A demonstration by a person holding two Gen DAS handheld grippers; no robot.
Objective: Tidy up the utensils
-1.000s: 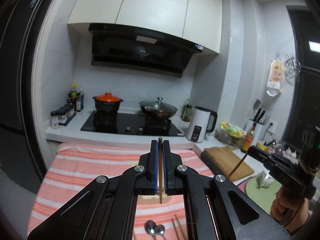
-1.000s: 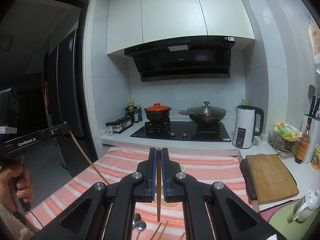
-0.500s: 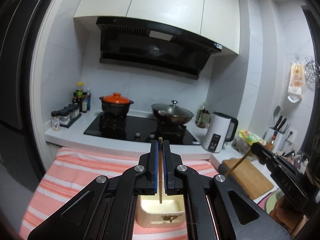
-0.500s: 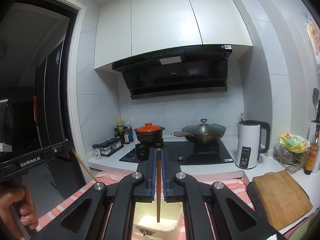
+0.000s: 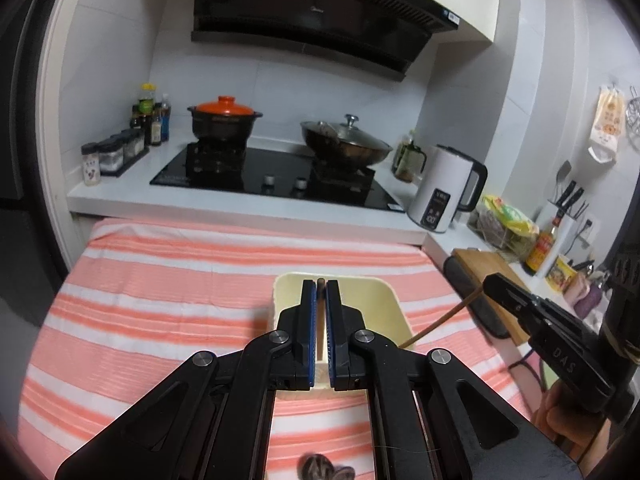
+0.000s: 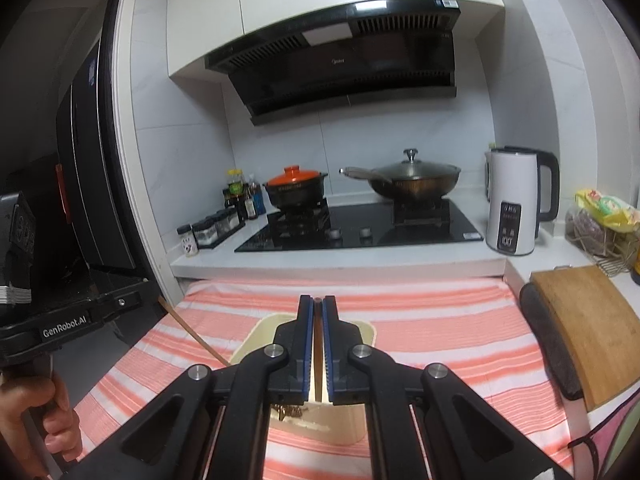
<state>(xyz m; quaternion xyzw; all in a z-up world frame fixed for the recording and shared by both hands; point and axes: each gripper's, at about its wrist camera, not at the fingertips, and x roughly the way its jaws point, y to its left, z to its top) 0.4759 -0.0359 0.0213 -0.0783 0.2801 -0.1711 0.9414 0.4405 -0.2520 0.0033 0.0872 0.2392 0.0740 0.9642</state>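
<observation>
Through the left wrist camera I see my left gripper (image 5: 320,292) pinching a chopstick (image 5: 320,332): a thin, pale brown wooden stick, clamped between the blue-lined pads and running lengthwise along the slot between them, its blunt end peeking out just past the fingertips. Below the fingers sits a cream container (image 5: 384,292), a rectangular tub with rounded corners and a plain pale interior, standing on the pink-and-white striped cloth (image 5: 168,300). The chopstick hangs over the container's opening. At the right edge my right gripper (image 5: 490,282) reaches in, a second chopstick (image 5: 440,322) slanting from its tip down to the container's right rim; this one looks darker brown and just as slender. At the bottom edge the bowls of two spoons (image 5: 326,472) show, blurred and greyish, lying on the cloth.

Through the right wrist camera, my right gripper (image 6: 318,304) is closed on its chopstick (image 6: 318,344), which appears as a narrow tan strip between the pads, its end level with the fingertips. The cream container (image 6: 368,334) lies directly under the fingers; a small dark decoration shows on its near wall. To the left, my left gripper (image 6: 156,298) juts in, labelled on its side, with the other chopstick (image 6: 196,338) angling down from it toward the container's left rim. Its lower end passes behind my own fingers, so I cannot tell whether it touches the tub. My left hand (image 6: 36,416) grips the handle below.
</observation>
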